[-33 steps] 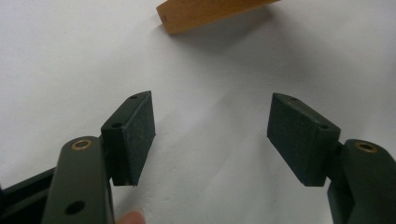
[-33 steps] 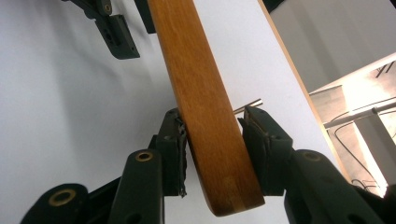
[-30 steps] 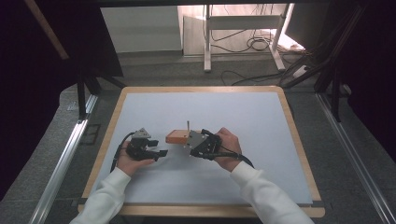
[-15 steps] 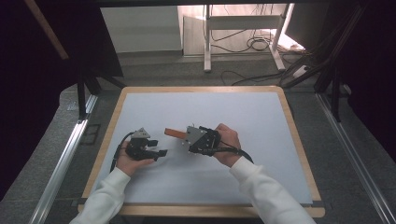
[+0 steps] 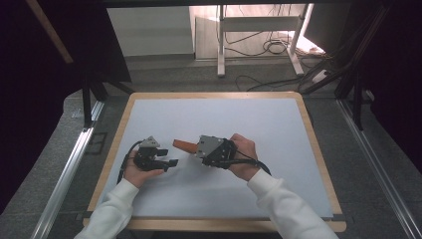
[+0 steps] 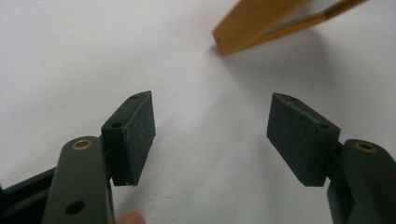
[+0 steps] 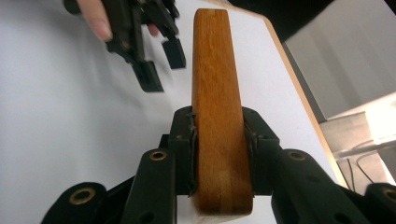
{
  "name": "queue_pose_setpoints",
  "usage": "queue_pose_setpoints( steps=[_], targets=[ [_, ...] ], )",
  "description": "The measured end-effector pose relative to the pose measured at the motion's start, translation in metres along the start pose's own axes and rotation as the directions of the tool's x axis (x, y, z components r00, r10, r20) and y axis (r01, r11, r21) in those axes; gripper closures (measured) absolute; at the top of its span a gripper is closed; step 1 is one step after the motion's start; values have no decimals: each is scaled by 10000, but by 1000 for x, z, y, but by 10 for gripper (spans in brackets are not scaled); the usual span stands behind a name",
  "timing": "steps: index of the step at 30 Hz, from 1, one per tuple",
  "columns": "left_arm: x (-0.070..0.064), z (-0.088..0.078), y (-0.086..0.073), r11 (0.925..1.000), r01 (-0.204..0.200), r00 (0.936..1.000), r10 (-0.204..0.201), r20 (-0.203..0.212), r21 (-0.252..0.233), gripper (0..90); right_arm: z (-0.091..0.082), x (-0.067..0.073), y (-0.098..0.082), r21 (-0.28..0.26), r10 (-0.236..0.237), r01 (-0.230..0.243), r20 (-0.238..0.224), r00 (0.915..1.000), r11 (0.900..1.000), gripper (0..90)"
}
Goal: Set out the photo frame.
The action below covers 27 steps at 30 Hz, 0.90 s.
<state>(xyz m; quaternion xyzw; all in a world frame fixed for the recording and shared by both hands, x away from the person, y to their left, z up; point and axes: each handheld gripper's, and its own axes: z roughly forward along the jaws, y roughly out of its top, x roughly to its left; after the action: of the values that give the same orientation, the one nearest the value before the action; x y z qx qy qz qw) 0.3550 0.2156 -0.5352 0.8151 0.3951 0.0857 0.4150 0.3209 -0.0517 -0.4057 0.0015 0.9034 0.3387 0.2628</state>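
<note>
A brown wooden block (image 7: 216, 107) is clamped between the jaws of my right gripper (image 7: 218, 140). In the high view the wooden block (image 5: 184, 146) sticks out leftward from the right gripper (image 5: 199, 149), lifted above the white mat. My left gripper (image 5: 171, 163) is held just to its left, open and empty. From the left gripper view, the left gripper (image 6: 210, 135) has its pads spread wide over bare mat, and the wooden block (image 6: 266, 21) hangs at the upper right. The right gripper view also shows the left gripper (image 7: 161, 65) beyond the block, at upper left.
The white mat (image 5: 249, 124) lies on a table with a wooden rim (image 5: 313, 144). Metal rails (image 5: 64, 174) run along both sides. A stand and loose cables (image 5: 259, 45) are on the floor beyond the far edge.
The right gripper has turned the wooden block and carried it left and lower, toward the left gripper. The left gripper has barely moved.
</note>
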Motion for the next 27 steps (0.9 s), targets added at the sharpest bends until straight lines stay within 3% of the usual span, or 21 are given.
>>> queue_pose_setpoints(
  steps=[4, 8, 12, 21, 27],
  targets=[
    [0, 0, 0, 10000, -64, 10000, 64, 9, 54, 319, -11, 5, 2, -350, -5, -6, -315, 9995, 9994, 694],
    [-1, 0, 0, 10000, -59, 10000, 59, 3, 51, 319, -17, 5, -4, -542, 334, -380, -834, 9960, 9978, 693],
    [0, 1, 0, 9999, -63, 10000, 63, -10, 93, 319, -16, -1, -12, -640, 764, -833, -1033, 9917, 9945, 691],
    [-1, 2, 0, 10000, -39, 10000, 39, -16, 59, 319, -10, -25, -25, -721, 1549, -1597, -685, 9856, 9845, 678],
    [0, 1, 0, 10000, -74, 10000, 74, -8, 57, 319, -5, -37, -29, -674, 1968, -2021, -779, 9773, 9770, 660]
  ],
)
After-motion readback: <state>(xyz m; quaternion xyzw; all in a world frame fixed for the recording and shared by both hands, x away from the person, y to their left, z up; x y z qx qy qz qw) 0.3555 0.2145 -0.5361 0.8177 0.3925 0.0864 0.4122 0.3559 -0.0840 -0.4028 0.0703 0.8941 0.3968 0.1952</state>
